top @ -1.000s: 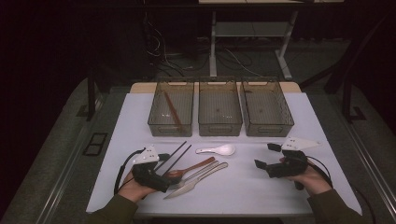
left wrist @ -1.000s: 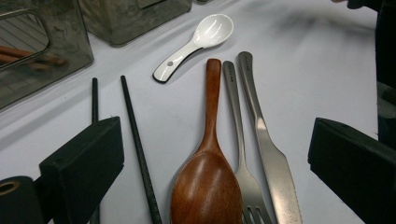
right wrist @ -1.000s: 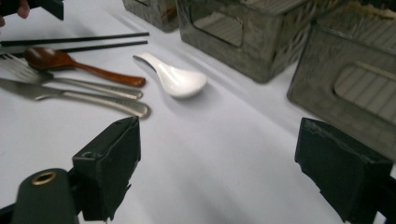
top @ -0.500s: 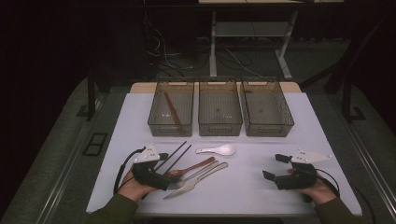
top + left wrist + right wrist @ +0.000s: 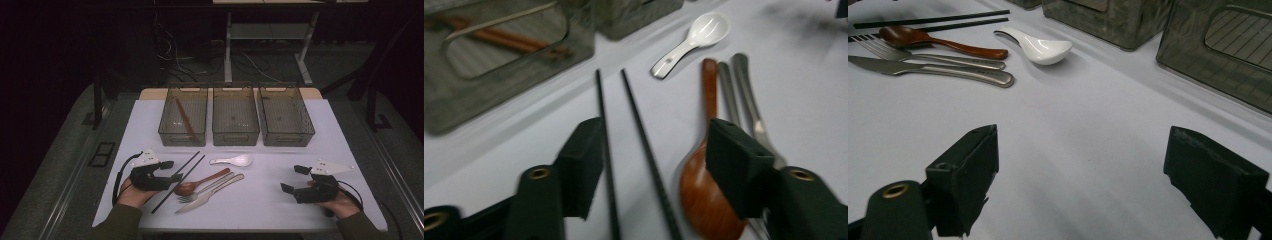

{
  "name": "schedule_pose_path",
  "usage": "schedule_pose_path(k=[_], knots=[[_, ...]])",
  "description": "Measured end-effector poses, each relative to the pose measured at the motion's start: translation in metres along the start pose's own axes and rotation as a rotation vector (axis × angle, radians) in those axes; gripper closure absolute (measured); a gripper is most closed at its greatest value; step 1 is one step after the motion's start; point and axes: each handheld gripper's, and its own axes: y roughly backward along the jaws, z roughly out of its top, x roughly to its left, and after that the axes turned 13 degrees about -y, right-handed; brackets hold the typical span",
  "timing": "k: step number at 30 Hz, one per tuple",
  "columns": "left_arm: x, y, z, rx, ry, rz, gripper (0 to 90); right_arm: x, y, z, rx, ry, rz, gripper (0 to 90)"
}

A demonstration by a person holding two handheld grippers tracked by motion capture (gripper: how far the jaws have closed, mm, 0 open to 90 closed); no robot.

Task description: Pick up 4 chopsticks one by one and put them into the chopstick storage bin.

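- Step in hand: pickup of the black chopsticks (image 5: 634,145) with my left gripper (image 5: 172,171). It looks like a sort of cutlery into the three bins, judged from the layout.
- Left gripper sits low at the near-left of the white table (image 5: 280,200), and its jaws have just been closing. In the left gripper view both chopsticks lie between them.
- Jaws are half spread, not clamped. One pad is just beside the left stick, maybe brushing it; the view is blurred, so I cannot tell contact. The other pad stands over the wooden spoon (image 5: 706,195), apart from the sticks.
- Chopsticks lie flat on the table, side by side, slanting from near my left hand toward the left bin (image 5: 183,117).
- Left bin already holds a brown pair of chopsticks (image 5: 184,119), so I judge that bin the target.
- Wooden spoon, fork (image 5: 207,187) and knife (image 5: 212,195) lie just right of the sticks; white spoon (image 5: 232,160) is a bit beyond them.
- My right gripper (image 5: 295,180) rests at the near-right, jaws spread wide with nothing between them, well apart from the cutlery.
- Next move calls for: shift the left gripper off the spoon bowl, so that the far pad clears it. Close on both sticks together, lift level, carry to the left bin.
- Risk: thin sticks may roll or scissor, or the pad may catch the spoon.
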Motion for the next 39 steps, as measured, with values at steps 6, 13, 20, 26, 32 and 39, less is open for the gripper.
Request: schedule_pose_path(k=[6,13,20,26,32,39], knots=[[0.009,-0.006,-0.009,0.073,0.045,0.001,59.2,0.001,-0.001,0.0,0.011,0.012,-0.001,14.0],[0.012,-0.012,-0.013,0.127,0.044,-0.016,70.2,0.001,-0.002,-0.001,0.014,0.019,0.003,13.9],[0.012,-0.015,-0.014,0.155,0.043,-0.02,76.1,0.001,-0.001,-0.001,0.015,0.02,0.003,14.0],[0.009,-0.016,-0.013,0.164,0.027,0.003,79.4,0.001,-0.001,-0.001,0.016,0.021,0.003,14.0],[0.005,-0.017,-0.01,0.19,-0.003,0.027,81.2,0.001,-0.002,-0.001,0.016,0.022,0.003,14.0],[0.005,-0.017,-0.009,0.206,-0.001,0.031,83.9,0.002,-0.002,-0.001,0.019,0.023,0.003,14.0]])
